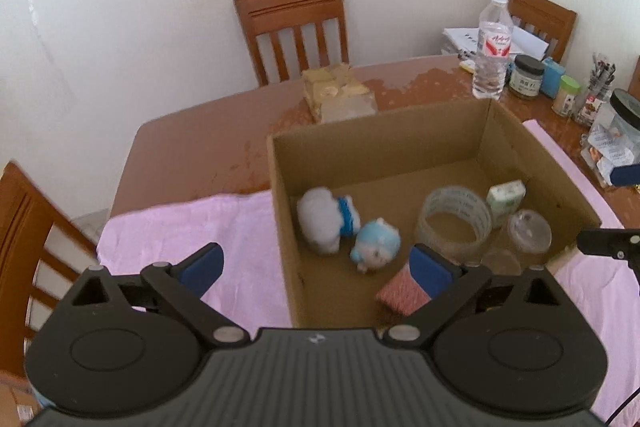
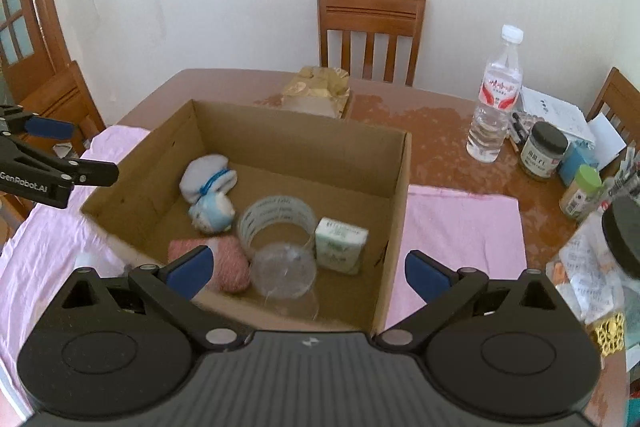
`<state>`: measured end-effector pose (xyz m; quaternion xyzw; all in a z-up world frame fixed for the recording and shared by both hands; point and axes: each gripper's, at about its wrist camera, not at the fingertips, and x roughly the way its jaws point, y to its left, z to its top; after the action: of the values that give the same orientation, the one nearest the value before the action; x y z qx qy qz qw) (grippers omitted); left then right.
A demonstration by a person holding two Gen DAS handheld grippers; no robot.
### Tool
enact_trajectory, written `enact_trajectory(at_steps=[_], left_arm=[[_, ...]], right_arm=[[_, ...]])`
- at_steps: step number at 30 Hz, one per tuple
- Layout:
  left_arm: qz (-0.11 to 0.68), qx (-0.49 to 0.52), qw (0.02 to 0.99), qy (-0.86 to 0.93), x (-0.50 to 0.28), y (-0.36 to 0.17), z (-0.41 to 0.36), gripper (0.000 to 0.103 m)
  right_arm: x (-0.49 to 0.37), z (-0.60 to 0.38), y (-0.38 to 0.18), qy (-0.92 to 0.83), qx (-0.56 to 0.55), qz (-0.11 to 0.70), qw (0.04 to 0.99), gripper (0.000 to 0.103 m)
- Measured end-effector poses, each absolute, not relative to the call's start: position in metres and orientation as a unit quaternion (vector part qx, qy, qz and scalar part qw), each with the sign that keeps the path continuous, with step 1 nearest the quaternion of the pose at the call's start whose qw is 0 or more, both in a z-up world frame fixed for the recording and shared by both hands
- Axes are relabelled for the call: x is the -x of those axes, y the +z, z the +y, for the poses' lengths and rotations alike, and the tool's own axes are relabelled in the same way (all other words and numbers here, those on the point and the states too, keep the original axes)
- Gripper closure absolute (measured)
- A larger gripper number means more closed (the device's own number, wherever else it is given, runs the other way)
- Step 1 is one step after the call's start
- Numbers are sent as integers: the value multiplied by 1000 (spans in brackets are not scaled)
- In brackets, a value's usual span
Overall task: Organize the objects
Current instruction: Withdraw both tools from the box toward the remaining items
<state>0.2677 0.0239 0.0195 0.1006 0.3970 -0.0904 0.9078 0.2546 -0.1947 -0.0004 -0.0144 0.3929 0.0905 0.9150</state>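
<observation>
An open cardboard box point(image 1: 400, 131) point(image 2: 296, 135) stands on a pink cloth point(image 1: 192, 227) point(image 2: 460, 227). Inside it lie a white and blue plush toy point(image 1: 336, 223) point(image 2: 210, 191), a clear tape roll point(image 1: 456, 223) point(image 2: 276, 219), a green and white packet point(image 1: 506, 197) point(image 2: 340, 245), a clear round lid point(image 1: 528, 231) point(image 2: 284, 273) and a pink yarn spool point(image 1: 400, 293) point(image 2: 232, 265). My left gripper point(image 1: 316, 267) hangs open over the box's near left wall, nothing between its blue pads. My right gripper point(image 2: 308, 273) is open over the box's near right side, also empty.
A water bottle point(image 1: 492, 47) point(image 2: 496, 99), jars point(image 2: 542, 151), a pen holder and papers crowd the brown table's right side. A gold-wrapped package point(image 1: 336, 91) point(image 2: 316, 93) lies behind the box. Wooden chairs point(image 1: 296, 27) point(image 2: 372, 35) stand around the table.
</observation>
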Motion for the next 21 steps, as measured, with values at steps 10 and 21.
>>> enact_trajectory(at_steps=[10, 21], left_arm=[[392, -87, 914, -65, -222, 11, 43, 4], [406, -58, 911, -39, -180, -16, 64, 4]], right_arm=[[-215, -186, -22, 99, 35, 399, 911, 0], [-189, -181, -65, 86, 60, 428, 898, 0]])
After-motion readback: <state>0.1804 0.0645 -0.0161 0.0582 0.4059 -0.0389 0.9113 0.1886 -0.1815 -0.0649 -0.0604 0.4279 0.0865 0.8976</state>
